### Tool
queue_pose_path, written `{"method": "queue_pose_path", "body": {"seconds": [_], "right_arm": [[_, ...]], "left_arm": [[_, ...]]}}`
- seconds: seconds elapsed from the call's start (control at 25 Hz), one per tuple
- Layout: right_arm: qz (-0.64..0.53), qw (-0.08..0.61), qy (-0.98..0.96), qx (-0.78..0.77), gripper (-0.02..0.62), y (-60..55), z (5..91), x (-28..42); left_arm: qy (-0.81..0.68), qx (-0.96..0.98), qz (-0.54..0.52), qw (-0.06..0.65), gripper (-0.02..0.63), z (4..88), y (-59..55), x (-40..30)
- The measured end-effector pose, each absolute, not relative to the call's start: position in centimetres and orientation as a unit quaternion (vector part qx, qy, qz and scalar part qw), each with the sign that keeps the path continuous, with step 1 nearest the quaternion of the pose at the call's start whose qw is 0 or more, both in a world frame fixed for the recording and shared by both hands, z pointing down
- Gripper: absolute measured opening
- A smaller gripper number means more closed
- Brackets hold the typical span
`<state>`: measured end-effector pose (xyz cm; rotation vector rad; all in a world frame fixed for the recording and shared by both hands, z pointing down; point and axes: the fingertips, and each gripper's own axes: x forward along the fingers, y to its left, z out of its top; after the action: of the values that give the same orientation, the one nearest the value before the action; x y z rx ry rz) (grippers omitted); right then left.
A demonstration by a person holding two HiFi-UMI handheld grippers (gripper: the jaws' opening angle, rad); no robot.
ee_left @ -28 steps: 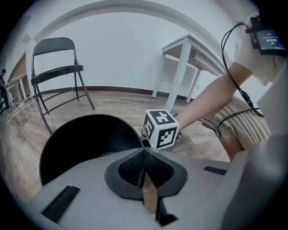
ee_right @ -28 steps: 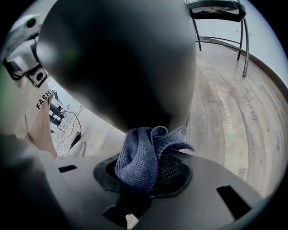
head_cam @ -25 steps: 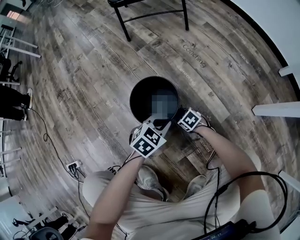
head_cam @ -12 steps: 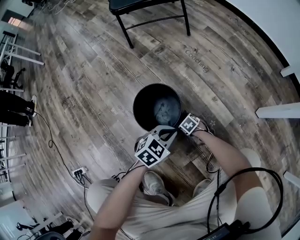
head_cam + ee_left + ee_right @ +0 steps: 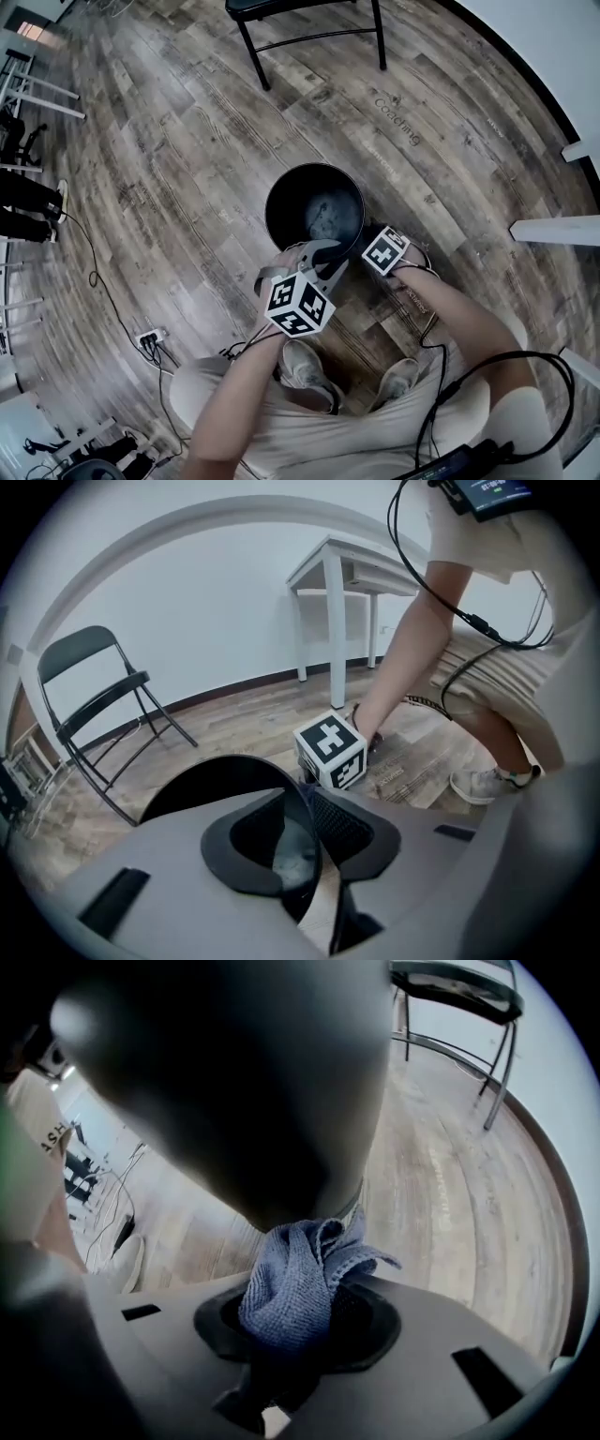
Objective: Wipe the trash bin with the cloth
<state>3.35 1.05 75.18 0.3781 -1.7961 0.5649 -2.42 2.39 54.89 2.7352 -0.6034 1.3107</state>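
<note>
On the wood floor, centre of the head view: the black trash bin (image 5: pixel 279 197) stands upright and open-topped, just ahead of the person's shoes.
Left tongs (image 5: pixel 305 841): jaws part-open and just now opening, straddling the bin's thin rim, which runs between the pads; no firm pinch shows.
Right tongs (image 5: pixel 295 1326): closed on a bunched blue cloth (image 5: pixel 291 1283), whose loose folds touch the bin's outer wall.
Handling, bin: it looks a light, stiff, smooth shell, likely to slide or tip under a push; best steadied at the rim, where the left tongs sit.
Handling, cloth: soft, limp and grippy; a hold on the bunched middle leaves enough free fabric to rub with.
Head view only: the bin's round mouth, a pale patch inside it, and both tongs at its near edge.
Left gripper view only: the rim between the pads, with a folding chair (image 5: pixel 89 691) at left.
Right gripper view only: the cloth itself, not seen from above.
</note>
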Motion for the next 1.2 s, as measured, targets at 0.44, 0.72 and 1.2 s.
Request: {"method": "queue_pose_path", "body": {"seconds": [0.44,0.72,1.2], "right_arm": [[0.244,0.540,-0.798,0.111,0.110,3.3,62.8,1.9],[0.248,0.526,-0.806,0.112,0.109,3.2,61.1,1.7],[0.223,0.520,-0.814,0.136,0.109,1.5,61.9,0.5]], "left_arm": [[-0.175,0.859,0.475,0.079,0.058,57.9,3.6,-3.1],[-0.183,0.854,0.473,0.119,0.020,58.7,3.7,-2.2],[-0.207,0.855,0.455,0.142,0.018,58.4,3.4,-1.6]]}}
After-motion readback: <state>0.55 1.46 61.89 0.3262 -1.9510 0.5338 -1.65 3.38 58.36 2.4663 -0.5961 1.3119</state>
